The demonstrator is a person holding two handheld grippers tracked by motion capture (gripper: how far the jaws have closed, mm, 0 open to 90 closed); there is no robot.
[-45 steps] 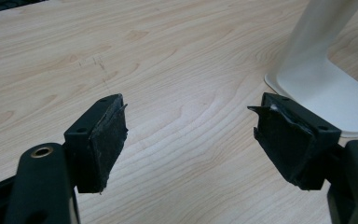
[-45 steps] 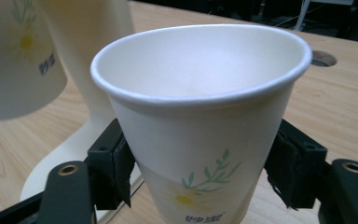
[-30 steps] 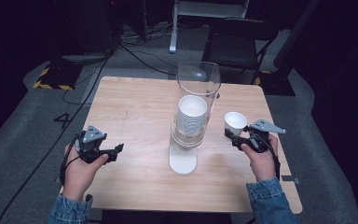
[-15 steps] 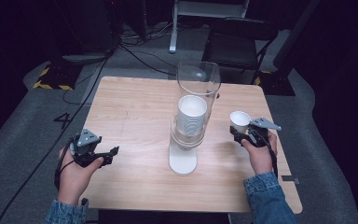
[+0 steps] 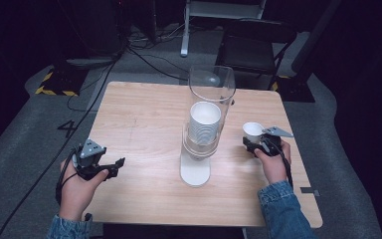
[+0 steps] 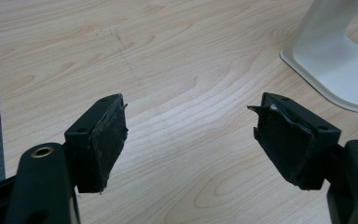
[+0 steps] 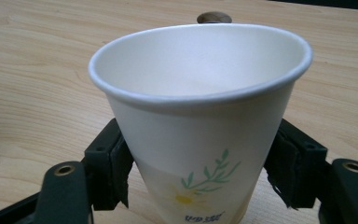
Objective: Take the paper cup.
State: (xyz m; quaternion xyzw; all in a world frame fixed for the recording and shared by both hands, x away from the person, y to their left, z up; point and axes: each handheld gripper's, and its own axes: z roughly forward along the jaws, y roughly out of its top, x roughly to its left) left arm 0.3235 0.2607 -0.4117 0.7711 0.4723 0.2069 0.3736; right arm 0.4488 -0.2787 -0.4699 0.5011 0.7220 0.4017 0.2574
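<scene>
paper cup (image 7: 200, 126) upright, mouth up, between right claw (image 7: 200, 179) pads

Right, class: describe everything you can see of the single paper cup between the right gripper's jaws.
The paper cup is white with a rolled rim, looks empty, and bears a printed yellow flower with green sprigs above small blue lettering. It stands upright and tapers downward. The right gripper has a black pad against each side of its lower wall; those jaws have just been opening a little. It sits low over the wooden table, right of the cup dispenser; whether its base touches the table cannot be told.
</scene>
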